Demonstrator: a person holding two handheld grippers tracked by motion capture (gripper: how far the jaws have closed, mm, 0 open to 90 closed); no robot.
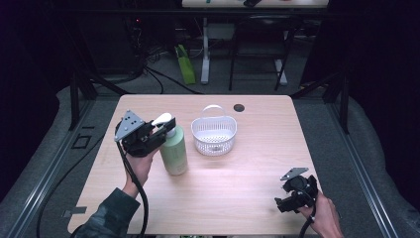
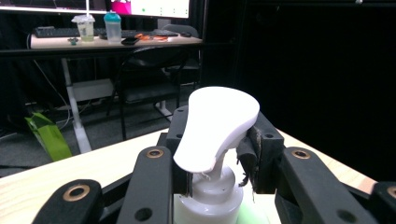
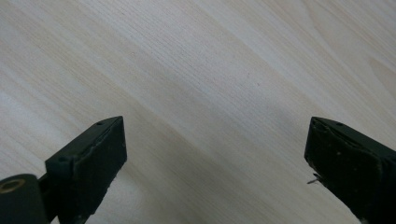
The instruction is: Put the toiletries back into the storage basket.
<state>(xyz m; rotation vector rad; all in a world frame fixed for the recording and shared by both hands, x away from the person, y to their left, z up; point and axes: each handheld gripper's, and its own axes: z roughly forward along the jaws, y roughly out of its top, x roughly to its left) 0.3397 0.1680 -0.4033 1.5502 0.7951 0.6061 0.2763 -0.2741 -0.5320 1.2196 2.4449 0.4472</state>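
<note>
Two tongs: left tongs (image 1: 161,130) clamp the green bottle's (image 1: 174,151) white pump (image 2: 215,128); right tongs (image 1: 280,204) gape wide.

Bare table (image 1: 237,183) beside basket (image 1: 214,135)

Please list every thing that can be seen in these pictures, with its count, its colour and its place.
table: one, light wood, centre of the high view.
pump bottle: one, pale green body with white pump head, standing upright on the table's left half.
basket: one, white, perforated, with a handle, on the table right of the bottle; nothing visible inside.
round hole: one, dark, in the table near its far edge.
desk: one, pale top, in the background of the left gripper view, bearing a keyboard and two cups.
left tongs: one, black, shut around the bottle's pump neck.
right tongs: one, black, open above bare table near the right front corner.
</note>
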